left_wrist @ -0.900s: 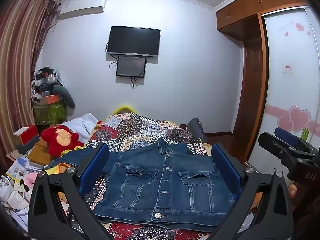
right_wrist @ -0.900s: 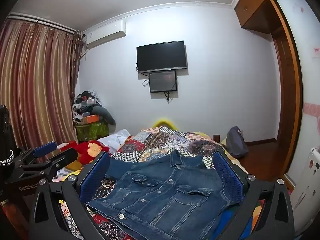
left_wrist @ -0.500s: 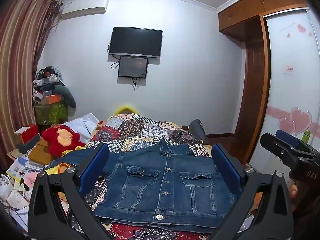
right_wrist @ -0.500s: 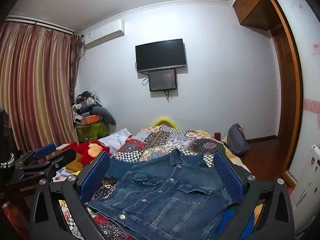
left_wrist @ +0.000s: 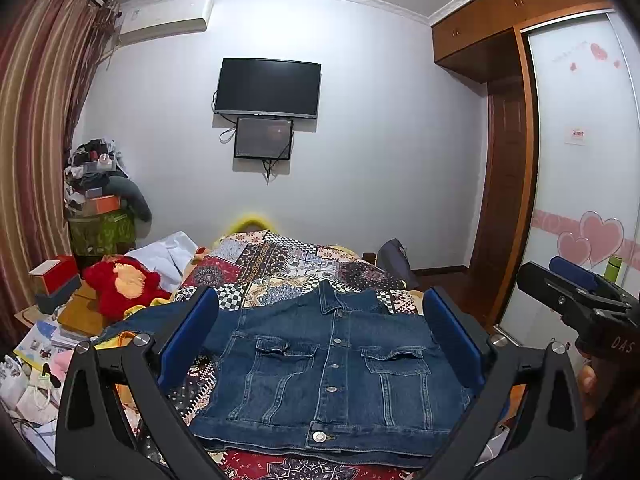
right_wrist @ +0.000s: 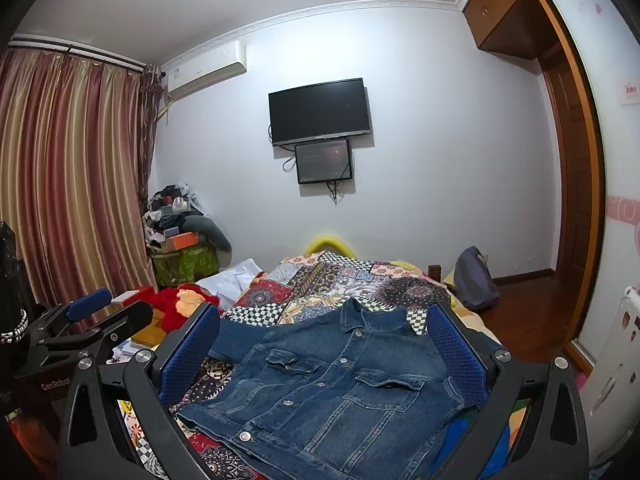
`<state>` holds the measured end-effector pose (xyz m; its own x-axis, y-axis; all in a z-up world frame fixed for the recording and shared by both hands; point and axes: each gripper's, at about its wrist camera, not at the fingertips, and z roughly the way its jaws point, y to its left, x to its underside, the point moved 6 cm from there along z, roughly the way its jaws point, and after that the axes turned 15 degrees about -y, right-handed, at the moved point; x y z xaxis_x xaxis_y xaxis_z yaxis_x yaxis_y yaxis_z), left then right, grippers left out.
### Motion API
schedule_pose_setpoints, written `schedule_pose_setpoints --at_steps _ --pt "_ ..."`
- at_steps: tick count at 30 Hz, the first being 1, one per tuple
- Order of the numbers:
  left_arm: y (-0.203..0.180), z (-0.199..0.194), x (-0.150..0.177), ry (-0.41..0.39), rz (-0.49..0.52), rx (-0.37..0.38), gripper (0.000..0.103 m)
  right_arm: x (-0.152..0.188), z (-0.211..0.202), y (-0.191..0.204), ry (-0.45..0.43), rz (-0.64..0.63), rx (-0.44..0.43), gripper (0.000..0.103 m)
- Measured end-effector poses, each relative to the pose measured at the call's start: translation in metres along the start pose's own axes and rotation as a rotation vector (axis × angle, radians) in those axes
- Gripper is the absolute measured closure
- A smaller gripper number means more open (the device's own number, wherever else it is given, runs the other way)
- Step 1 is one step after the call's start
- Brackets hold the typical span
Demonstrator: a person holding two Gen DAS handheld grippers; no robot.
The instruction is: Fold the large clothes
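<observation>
I am holding both grippers above the near end of the bed, and little is changing between the earlier views and this one. In the left wrist view the room is sliding down a touch and the denim jacket is sitting slightly lower and nearer than it did a moment ago; in the right wrist view the framing is creeping the same small way. I read that as a slow drift of my hands, not a committed approach.

The left gripper is keeping its fingers spread wide, holding nothing, with the jacket showing between the blue pads. The right gripper is likewise wide open and empty. Each gripper is also showing at the edge of the other's view, well apart from the cloth.

The jacket is lying front up on the patterned quilt, buttoned, collar pointing toward the far wall, hem toward me. One sleeve is stretching out toward the red plush toy; I cannot make out the other sleeve.

For the task, this means no fold is started yet: the jacket is spread and ready. My judgement is that the next move calls for lowering onto a sleeve or shoulder edge, and thick denim will likely need a firm pinch.
</observation>
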<state>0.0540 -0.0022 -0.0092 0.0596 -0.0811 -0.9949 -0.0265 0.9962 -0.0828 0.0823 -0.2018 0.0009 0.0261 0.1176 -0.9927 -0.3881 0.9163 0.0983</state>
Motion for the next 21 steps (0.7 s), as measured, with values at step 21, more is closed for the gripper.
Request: schedule_pose_setpoints --at_steps 21 --pt "0.0017 -0.0019 0.0017 -0.002 -0.008 -0.003 0.0 0.0012 0.0007 -0.002 -0.002 -0.001 0.018 0.0"
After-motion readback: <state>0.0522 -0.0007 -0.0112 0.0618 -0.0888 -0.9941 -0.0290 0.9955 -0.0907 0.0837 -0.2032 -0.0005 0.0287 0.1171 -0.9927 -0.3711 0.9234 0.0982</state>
